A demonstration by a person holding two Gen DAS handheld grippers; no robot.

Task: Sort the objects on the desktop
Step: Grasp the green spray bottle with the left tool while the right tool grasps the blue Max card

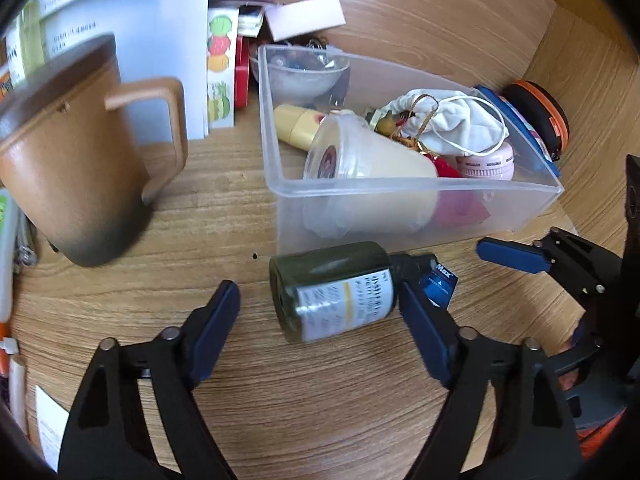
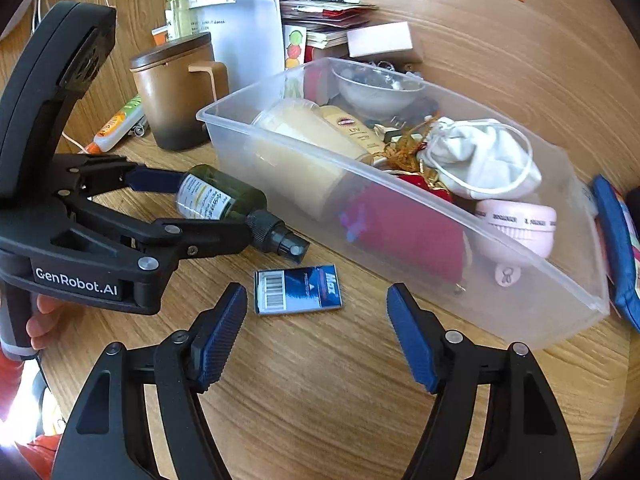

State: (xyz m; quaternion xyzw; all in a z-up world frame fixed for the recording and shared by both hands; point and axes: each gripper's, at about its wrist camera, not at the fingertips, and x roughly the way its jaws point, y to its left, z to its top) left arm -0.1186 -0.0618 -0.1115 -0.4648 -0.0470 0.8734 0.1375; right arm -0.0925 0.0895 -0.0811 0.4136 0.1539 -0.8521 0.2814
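So the dark green spray bottle (image 1: 334,290) is lying on its side on the wooden tabletop (image 1: 320,400), just in front of the clear plastic bin (image 1: 420,208), and the left gripper (image 1: 320,308) has its jaws spread wide around it without squeezing yet. The right wrist view shows what the left one mostly hides: the bottle's black nozzle poking out past the left jaws, plus a little blue card (image 2: 298,290) flat on the tabletop right ahead of the right gripper (image 2: 316,332), whose jaws are wide apart and empty. Left view gives you the brown mug (image 1: 76,168) up close.
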